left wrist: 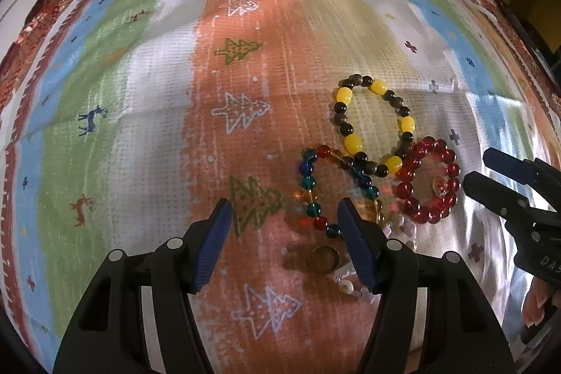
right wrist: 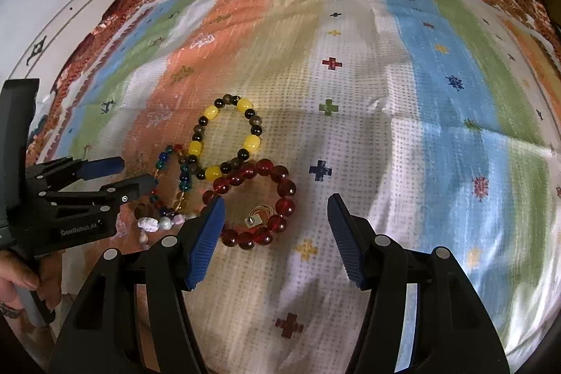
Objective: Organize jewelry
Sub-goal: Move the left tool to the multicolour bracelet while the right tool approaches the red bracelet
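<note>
A yellow-and-black bead bracelet [left wrist: 375, 125] lies flat, overlapping a red bead bracelet [right wrist: 257, 204] and a twisted multicoloured glass-bead bracelet [left wrist: 315, 188]. A ring [left wrist: 324, 258] and pale beads [right wrist: 154, 223] lie just beside them.

Surface: flat top covered by a striped woven cloth [left wrist: 245, 23] in orange, white, green and blue bands, printed with trees, deer and crosses; floral border at far edge.

Directly on cloth, clustered:
- yellow-and-dark bead bracelet [left wrist: 406, 125], beyond left jaws, toward their right side.
- red bead bracelet [right wrist: 284, 188], between right jaws, nearer the left one; touching the yellow-and-dark one.
- multicoloured glass bead bracelet [left wrist: 310, 181], just ahead of left jaws.
- gold ring [left wrist: 324, 257], between left jaws, by the right one.
- pale pearl-like pieces [right wrist: 149, 224], left of right jaws.
</note>
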### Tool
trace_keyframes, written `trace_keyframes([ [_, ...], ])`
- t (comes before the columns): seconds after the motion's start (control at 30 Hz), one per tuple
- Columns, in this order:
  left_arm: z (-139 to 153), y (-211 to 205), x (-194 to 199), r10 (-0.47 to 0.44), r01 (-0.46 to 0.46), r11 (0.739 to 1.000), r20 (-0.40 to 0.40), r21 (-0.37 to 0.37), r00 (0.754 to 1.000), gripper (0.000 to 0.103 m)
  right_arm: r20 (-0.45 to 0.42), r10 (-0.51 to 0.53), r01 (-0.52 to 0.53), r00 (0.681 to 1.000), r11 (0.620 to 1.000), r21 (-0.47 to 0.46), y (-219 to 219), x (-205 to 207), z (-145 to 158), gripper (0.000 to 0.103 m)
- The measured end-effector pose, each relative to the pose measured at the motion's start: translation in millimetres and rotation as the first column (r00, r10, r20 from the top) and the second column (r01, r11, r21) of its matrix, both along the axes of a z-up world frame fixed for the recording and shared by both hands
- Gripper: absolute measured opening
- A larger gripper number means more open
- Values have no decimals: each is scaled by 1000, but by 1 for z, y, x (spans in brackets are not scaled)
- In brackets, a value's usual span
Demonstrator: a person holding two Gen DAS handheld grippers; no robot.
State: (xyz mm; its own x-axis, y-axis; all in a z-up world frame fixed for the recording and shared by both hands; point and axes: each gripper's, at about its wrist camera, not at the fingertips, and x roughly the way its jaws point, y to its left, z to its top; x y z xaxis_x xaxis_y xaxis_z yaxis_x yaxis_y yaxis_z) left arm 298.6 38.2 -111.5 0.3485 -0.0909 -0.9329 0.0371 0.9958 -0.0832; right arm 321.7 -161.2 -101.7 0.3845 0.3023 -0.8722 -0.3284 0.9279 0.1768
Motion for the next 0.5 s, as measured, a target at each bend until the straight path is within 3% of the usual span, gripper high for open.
trace_keyframes([
  [0.5,-14,-5,15,-35,35,998,-2,46,999,62,-19,18,-19,1000,998,-63,8,17,-22,60],
])
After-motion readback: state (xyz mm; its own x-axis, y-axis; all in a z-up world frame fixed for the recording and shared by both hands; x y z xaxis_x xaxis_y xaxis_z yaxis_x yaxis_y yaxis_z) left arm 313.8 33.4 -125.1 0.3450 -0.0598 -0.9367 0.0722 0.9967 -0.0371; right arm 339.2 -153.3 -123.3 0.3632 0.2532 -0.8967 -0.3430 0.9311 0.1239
